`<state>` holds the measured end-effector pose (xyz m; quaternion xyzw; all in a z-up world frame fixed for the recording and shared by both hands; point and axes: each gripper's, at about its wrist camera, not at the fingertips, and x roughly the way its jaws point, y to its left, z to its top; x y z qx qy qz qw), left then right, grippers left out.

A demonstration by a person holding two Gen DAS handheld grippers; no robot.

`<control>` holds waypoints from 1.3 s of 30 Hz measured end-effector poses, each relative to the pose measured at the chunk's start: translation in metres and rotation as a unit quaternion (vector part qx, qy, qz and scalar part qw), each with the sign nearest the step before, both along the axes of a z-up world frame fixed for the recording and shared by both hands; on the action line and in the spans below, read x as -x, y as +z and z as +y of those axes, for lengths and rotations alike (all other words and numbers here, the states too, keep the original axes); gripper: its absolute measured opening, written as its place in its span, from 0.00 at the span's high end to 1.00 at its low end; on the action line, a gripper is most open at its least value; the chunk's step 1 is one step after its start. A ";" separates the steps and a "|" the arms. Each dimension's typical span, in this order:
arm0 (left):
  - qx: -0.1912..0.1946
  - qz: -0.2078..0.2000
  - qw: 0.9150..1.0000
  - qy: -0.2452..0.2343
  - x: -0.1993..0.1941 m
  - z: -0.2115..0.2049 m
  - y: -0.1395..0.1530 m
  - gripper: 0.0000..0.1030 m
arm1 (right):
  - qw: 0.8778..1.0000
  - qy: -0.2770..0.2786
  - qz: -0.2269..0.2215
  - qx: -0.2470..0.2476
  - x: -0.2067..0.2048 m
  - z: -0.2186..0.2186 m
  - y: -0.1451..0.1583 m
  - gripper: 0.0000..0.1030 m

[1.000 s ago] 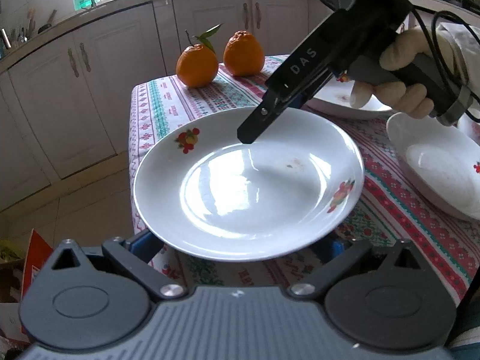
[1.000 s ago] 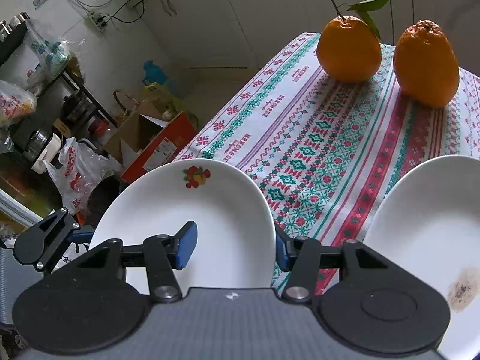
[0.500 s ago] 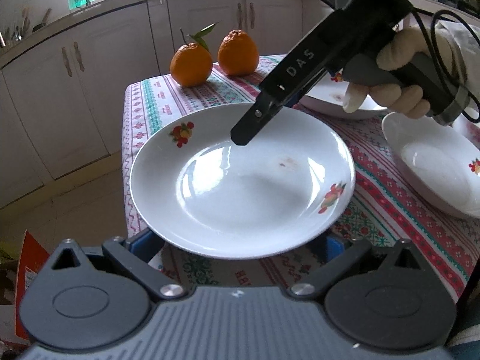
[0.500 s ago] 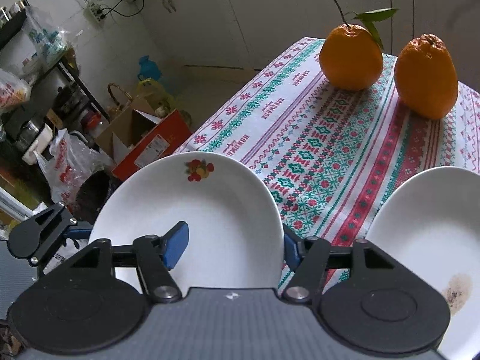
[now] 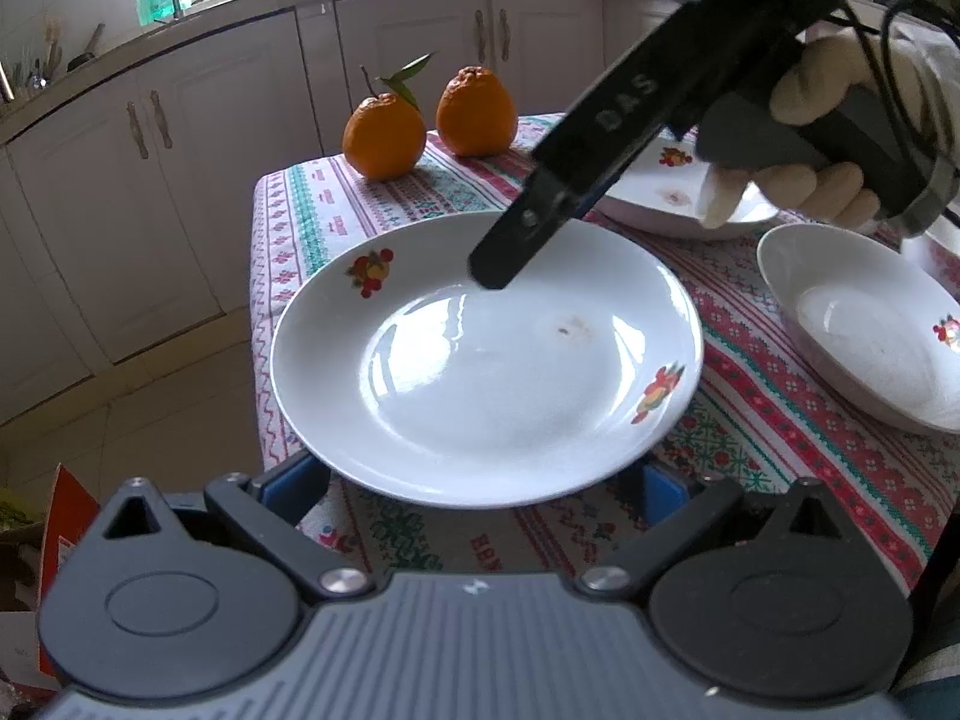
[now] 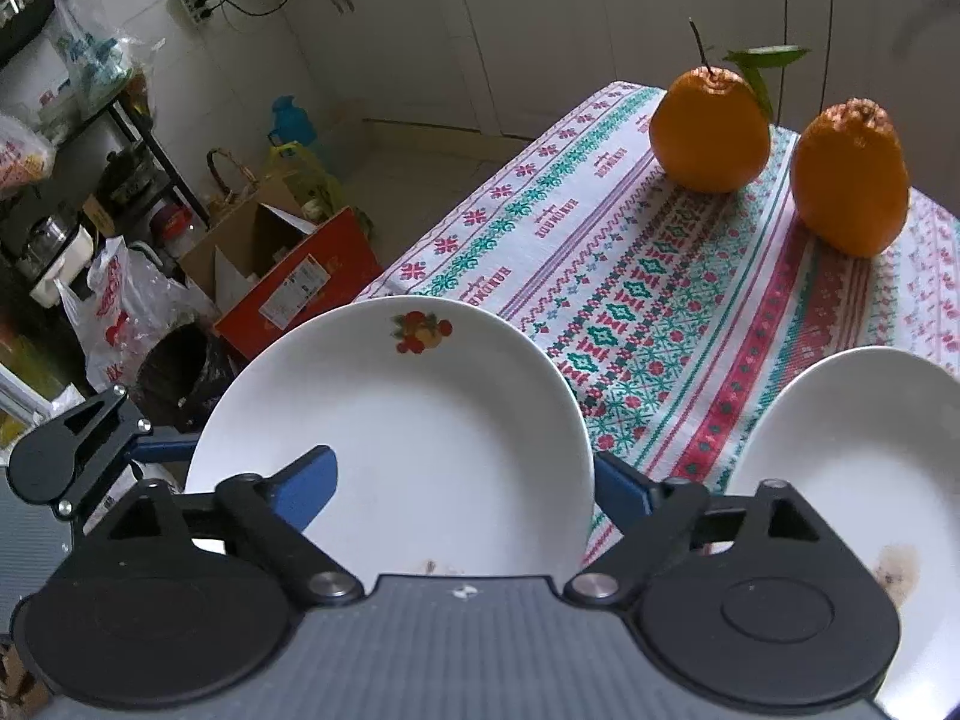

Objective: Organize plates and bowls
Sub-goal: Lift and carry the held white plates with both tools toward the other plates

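A white plate with fruit decals (image 5: pixel 480 372) lies near the table's corner, straight in front of my left gripper (image 5: pixel 477 483). That gripper's jaws stand wide, and both blue pads (image 5: pixel 294 480) are tucked under the plate's near rim. From the right wrist view, the same plate (image 6: pixel 408 420) fills the middle. My right gripper (image 6: pixel 462 486) straddles its rim with jaws opening: one pad (image 6: pixel 306 480) hovers over the plate, the other sits past its edge, neither pressing. In the left wrist view, a gloved hand (image 5: pixel 804 102) holds that gripper, and its finger (image 5: pixel 540 222) hangs above the plate's far side.
A stained white plate (image 6: pixel 852 468) lies to the right, and a deep white dish (image 5: pixel 864 348) beside it. Two oranges (image 6: pixel 708 132) (image 6: pixel 849 180) stand at the far end of the patterned tablecloth (image 6: pixel 630 300). A red box (image 6: pixel 300 282) and a black bin (image 6: pixel 174 372) sit on the floor beyond the table edge.
My right gripper's jaws have spread from a tight hold on the plate's rim to wide apart. The plate and my left gripper have stayed where they were.
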<state>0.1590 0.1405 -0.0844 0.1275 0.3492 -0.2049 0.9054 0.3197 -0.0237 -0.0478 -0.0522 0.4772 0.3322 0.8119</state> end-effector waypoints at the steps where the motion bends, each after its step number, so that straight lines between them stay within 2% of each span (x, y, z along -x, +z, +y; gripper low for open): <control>1: -0.001 -0.001 1.000 0.002 0.002 0.000 0.002 0.02 | 1.000 0.002 -0.003 0.002 0.003 -0.002 0.004 0.08; 5: 0.004 -0.017 1.000 0.012 0.019 -0.001 0.015 0.01 | 1.000 -0.002 -0.026 0.000 0.027 -0.023 0.024 0.07; 7: 0.004 -0.035 0.999 0.016 0.031 -0.004 0.023 0.02 | 0.999 -0.008 -0.048 -0.003 0.046 -0.038 0.035 0.01; 10: 0.014 -0.055 0.998 0.010 0.051 -0.012 0.034 0.01 | 0.996 -0.022 -0.088 -0.008 0.080 -0.066 0.050 0.00; 15: 0.029 -0.041 0.998 -0.027 0.071 -0.041 0.039 0.01 | 0.991 -0.049 -0.121 0.002 0.135 -0.107 0.058 0.00; 21: 0.058 -0.004 0.997 -0.055 0.085 -0.074 0.026 0.01 | 0.986 -0.060 -0.149 0.043 0.188 -0.140 0.052 0.00; 25: 0.044 -0.006 0.996 -0.082 0.090 -0.095 0.015 0.01 | 0.985 -0.064 -0.148 0.055 0.202 -0.160 0.045 0.00; 33: -0.001 0.000 0.991 -0.133 0.098 -0.133 -0.006 0.01 | 0.990 -0.076 -0.110 0.034 0.195 -0.183 0.032 0.00; 39: 0.006 0.005 0.989 -0.146 0.091 -0.143 -0.010 0.01 | 0.993 -0.074 -0.086 0.026 0.179 -0.191 0.023 0.00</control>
